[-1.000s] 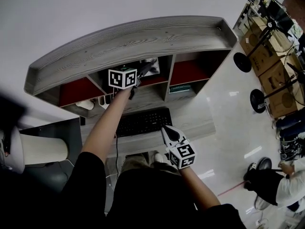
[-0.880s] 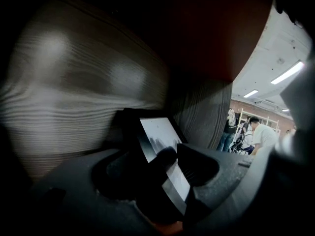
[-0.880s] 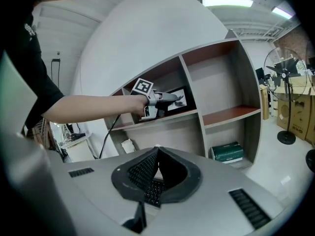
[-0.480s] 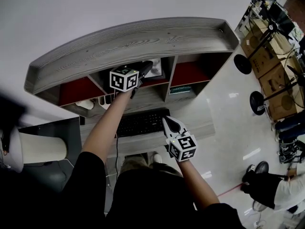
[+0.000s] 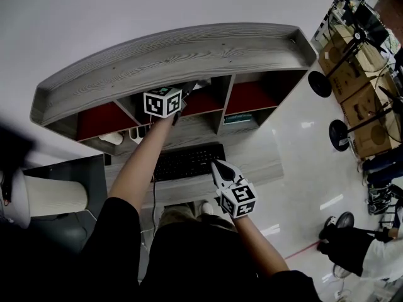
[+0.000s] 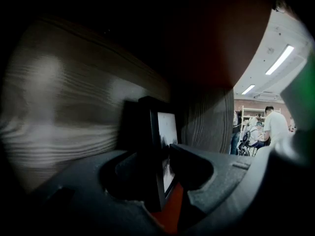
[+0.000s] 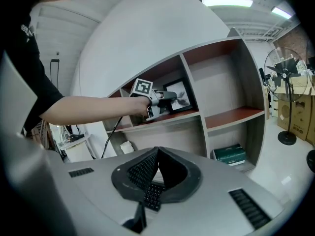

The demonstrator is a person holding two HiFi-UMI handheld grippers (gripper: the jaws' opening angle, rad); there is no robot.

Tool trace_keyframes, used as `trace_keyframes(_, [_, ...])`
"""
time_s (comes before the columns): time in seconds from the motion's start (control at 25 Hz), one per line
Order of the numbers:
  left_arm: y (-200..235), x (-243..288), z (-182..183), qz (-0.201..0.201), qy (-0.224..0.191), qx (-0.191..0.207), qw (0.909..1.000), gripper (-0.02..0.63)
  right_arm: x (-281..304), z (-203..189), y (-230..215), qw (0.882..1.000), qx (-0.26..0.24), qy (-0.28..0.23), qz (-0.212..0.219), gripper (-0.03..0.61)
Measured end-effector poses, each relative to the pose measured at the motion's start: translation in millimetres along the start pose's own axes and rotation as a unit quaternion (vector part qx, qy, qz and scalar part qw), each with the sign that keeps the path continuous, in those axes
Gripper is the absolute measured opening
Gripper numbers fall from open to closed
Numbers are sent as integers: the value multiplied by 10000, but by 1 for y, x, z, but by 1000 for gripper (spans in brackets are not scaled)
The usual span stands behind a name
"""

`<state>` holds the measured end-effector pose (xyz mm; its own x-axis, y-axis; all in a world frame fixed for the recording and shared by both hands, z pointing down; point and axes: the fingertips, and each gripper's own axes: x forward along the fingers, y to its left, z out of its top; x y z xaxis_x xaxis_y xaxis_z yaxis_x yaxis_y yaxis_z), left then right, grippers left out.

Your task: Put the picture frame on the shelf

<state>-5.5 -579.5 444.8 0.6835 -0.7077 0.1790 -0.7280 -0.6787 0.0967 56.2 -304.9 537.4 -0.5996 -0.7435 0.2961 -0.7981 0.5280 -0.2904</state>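
The black picture frame (image 6: 167, 132) stands upright on the red board of the shelf's (image 5: 176, 55) middle cubby. It also shows in the right gripper view as the picture frame (image 7: 178, 95); in the head view only a sliver of the picture frame (image 5: 203, 83) peeks out under the shelf top. My left gripper (image 6: 165, 157) reaches into that cubby, and its jaws have just been closing with the frame between them; they now press on its front and back. My right gripper (image 7: 157, 151) is shut and holds nothing. It hovers low over the keyboard (image 5: 186, 161).
A green box (image 7: 229, 155) lies in the lower right cubby and a white object (image 5: 116, 137) in the lower left one. Fan stands (image 5: 327, 80) and cardboard boxes (image 5: 365, 99) line the right side. A person (image 5: 371, 247) crouches on the floor at lower right.
The left gripper has pushed a little deeper under the shelf top, and less of the frame shows there now. The right gripper has barely shifted. The crouching person has moved towards the right edge.
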Motion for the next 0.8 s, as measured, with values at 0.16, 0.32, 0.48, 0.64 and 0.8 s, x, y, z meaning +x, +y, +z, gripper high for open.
trace_keyframes(0.16, [-1, 1, -14, -75, 323, 26, 9994, 194, 0, -1, 2, 10000, 0, 19, 30, 11])
trace_keyframes(0.32, [1, -3, -23, -124, 376, -90, 9992, 225, 0, -2, 2, 10000, 2, 30, 31, 11])
trace_keyframes(0.48, [0, -13, -21, -90, 311, -207, 9993, 255, -1, 0, 0, 10000, 39, -3, 11, 11])
trace_keyframes(0.64, [1, -28, -21, 72, 308, -232, 9992, 261, -2, 8, -1, 10000, -16, -66, 22, 11])
trace_keyframes(0.8, [-2, -50, -24, 220, 229, -406, 9987, 264, -7, 16, -3, 9999, -55, -161, 27, 11])
